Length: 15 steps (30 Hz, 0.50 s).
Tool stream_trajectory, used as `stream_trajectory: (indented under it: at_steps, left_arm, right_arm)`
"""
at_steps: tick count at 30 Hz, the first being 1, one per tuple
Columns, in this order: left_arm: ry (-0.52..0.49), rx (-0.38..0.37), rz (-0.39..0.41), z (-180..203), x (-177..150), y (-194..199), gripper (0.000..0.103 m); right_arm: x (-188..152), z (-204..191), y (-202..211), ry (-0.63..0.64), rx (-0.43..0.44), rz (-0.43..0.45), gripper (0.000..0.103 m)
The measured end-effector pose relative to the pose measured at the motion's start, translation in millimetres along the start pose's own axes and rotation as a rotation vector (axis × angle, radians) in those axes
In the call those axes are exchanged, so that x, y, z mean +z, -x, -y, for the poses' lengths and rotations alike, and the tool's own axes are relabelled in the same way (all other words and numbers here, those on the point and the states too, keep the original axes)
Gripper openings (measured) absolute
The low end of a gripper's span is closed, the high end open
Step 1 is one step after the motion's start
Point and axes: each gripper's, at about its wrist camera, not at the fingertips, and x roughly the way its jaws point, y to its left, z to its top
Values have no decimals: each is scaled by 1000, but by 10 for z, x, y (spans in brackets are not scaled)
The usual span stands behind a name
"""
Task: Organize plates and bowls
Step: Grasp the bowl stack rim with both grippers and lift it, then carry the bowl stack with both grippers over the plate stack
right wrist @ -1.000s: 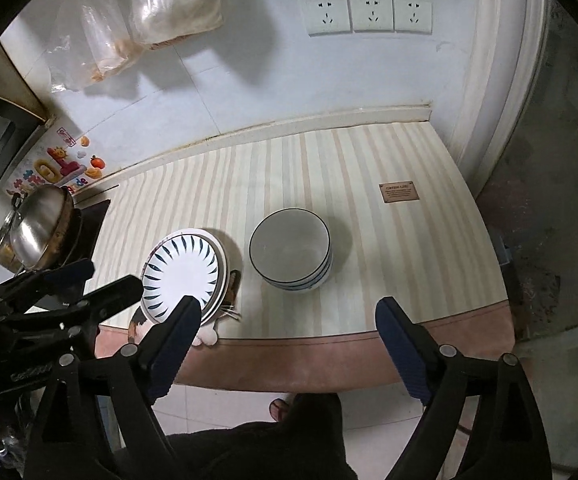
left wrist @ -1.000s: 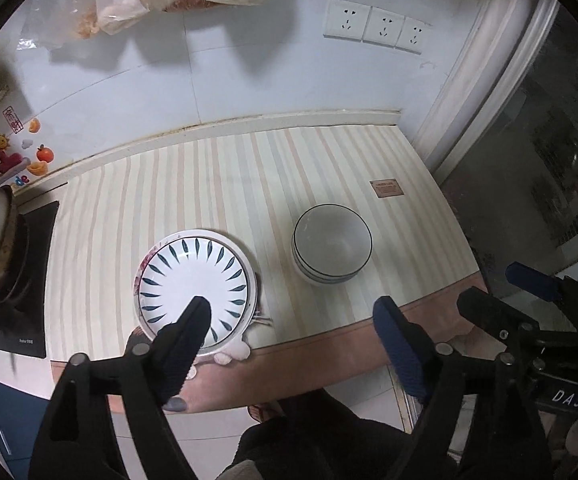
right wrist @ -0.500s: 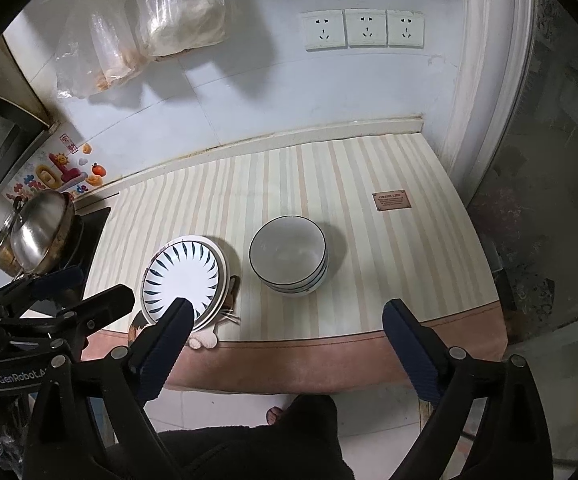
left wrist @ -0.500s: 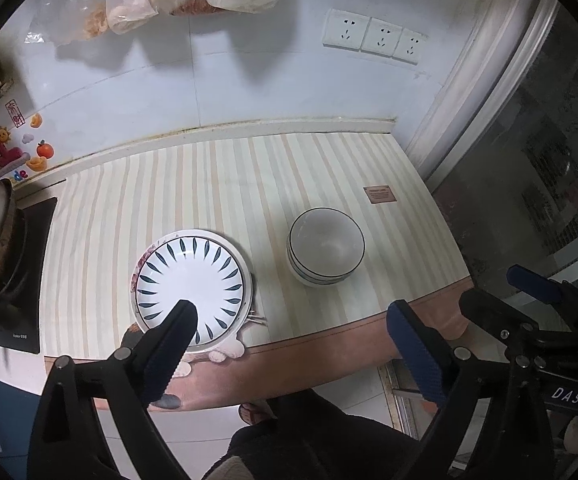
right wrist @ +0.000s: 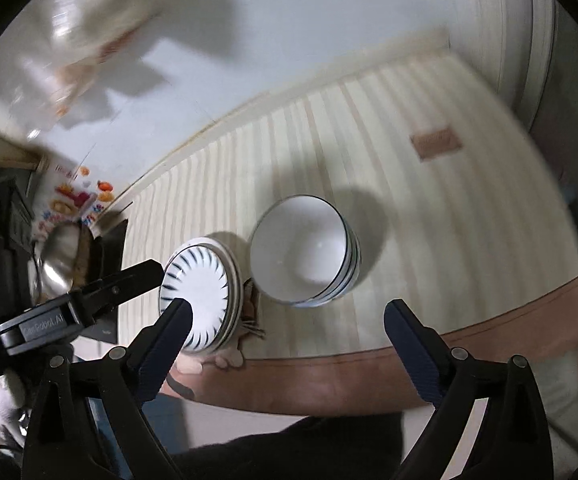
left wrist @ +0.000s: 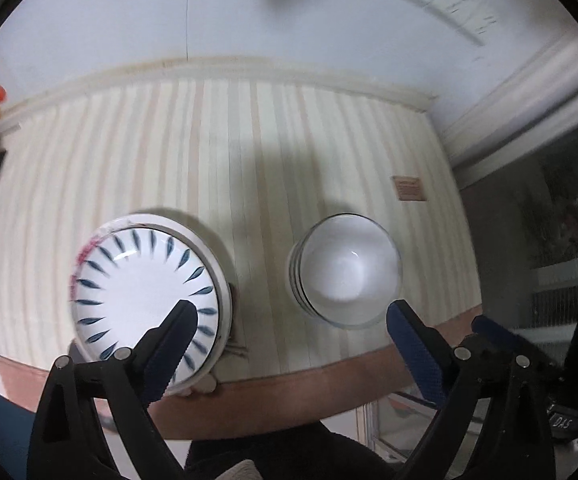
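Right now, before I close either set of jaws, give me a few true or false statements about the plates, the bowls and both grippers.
1. The patterned plate tops a stack of plates. True.
2. The bowls are spread singly across the counter. False: they are nested in one stack, right of the plates.
3. The left gripper grips the plate. False: its jaws are wide open and hold nothing.
4. The right gripper has open jaws and holds nothing. True.
5. The bowl stack sits on top of the plates. False: it stands beside them on the striped counter.
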Motion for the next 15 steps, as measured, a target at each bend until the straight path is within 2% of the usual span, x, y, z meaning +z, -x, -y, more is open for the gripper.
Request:
stream_trajectory:
  at_steps: [5,9,12,15]
  left_arm:
    - [60,-17,-126,-123,257,-652,97]
    - [107,-80,-233,-157,353,-1113,97]
    - [117,-117,-281,-127,380,-1362,93]
    - [108,-152,-299,-71,385,-1510,86]
  right_arm:
    - [187,424,-659,-89,43,-92,99]
    - [256,734,-1202,-177,136,-197,99]
    - [243,875,-1555,-221,215,-269,99]
    - [258,915,-1799,-215,265,-314,99]
